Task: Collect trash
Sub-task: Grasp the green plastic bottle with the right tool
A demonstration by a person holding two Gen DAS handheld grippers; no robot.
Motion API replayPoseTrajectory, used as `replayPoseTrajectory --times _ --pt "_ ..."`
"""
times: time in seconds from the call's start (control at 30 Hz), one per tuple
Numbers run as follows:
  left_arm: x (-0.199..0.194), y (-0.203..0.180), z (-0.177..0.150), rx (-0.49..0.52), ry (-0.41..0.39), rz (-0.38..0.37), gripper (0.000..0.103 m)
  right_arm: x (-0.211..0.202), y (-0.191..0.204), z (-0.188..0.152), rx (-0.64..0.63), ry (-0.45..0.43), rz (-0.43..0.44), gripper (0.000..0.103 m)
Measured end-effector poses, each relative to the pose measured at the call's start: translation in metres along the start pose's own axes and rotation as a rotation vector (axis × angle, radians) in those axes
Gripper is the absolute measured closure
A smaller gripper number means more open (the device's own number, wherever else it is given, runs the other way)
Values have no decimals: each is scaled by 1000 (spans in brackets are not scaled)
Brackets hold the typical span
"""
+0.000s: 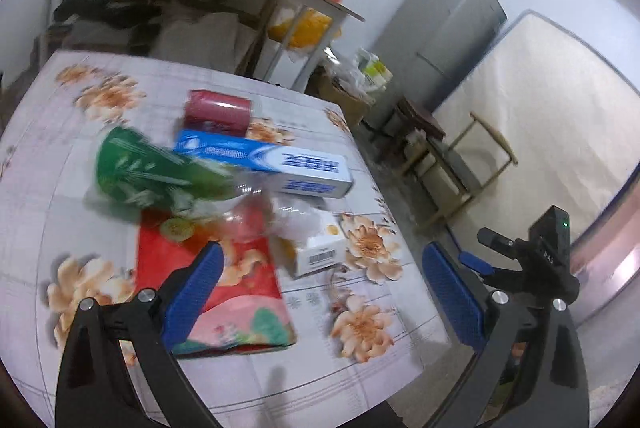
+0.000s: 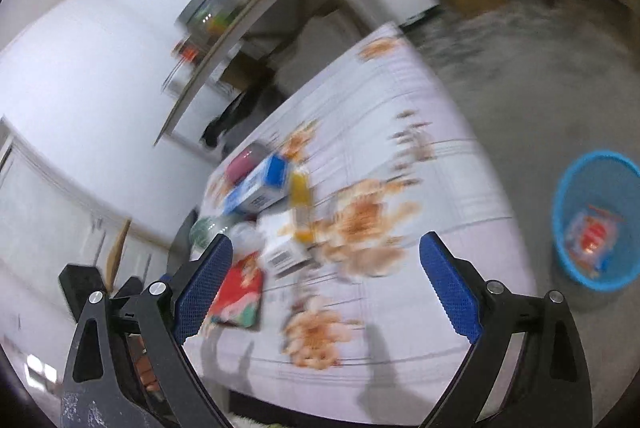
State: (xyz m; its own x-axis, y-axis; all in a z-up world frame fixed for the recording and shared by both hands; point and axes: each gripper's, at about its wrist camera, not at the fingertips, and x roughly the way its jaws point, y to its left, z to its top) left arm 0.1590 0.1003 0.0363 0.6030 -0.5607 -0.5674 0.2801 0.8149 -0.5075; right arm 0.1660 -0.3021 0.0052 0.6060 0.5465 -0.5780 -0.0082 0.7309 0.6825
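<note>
Above the bench (image 1: pixel 80 156), both the left hand-held gripper (image 1: pixel 320 276) and the right hand-held gripper (image 2: pixel 326 272) are hovering wide open, holding nothing, over the trash pile (image 1: pixel 224 180).

L tongs (image 1: pixel 320 268) spread wide, nothing between pads. R tongs (image 2: pixel 326 268) same, gaping, holding nothing.

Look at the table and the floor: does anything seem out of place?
Yes. Packaging lies jumbled on the table: a toothpaste box, a green bottle on its side, a red packet. Only one wrapper is in the blue bin.
</note>
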Motion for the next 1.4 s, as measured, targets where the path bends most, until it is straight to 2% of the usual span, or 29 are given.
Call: replayPoseTrajectory --times 0.2,0.37,0.5,0.63,0.73,0.87,0.97,1.03,1.1,1.17,1.2,1.23,1.4 --pt "-2 38 -4 -84 31 -27 6 50 62 6 -93 108 139 16" --pt "3 57 -10 -108 31 0 6 100 109 13 -202 202 169 18" --pt "8 66 -16 -92 63 57 6 135 143 15 -335 266 124 19" --pt "12 71 -23 -59 84 101 6 168 188 4 -592 337 49 19" --pt "13 72 -26 -38 92 120 6 187 209 -7 -766 401 26 19" --pt "14 70 -30 -9 98 138 6 217 231 -24 -970 460 -54 19" --pt "16 71 -31 -5 105 138 6 237 234 -30 -1023 504 -96 22" --pt "18 74 -32 -12 112 135 6 245 232 -34 -1046 527 -114 28" --pt "19 77 -33 -17 118 136 6 250 231 -41 -1081 532 -136 29" --pt "21 79 -34 -17 123 138 6 249 231 -45 -1108 528 -146 34" --pt "22 80 -35 -17 124 139 6 250 230 -48 -1116 534 -159 40" --pt "22 81 -35 -18 124 139 6 251 229 -49 -1108 552 -153 42" --pt "22 84 -38 -25 120 152 6 243 225 -47 -1061 530 -143 44"
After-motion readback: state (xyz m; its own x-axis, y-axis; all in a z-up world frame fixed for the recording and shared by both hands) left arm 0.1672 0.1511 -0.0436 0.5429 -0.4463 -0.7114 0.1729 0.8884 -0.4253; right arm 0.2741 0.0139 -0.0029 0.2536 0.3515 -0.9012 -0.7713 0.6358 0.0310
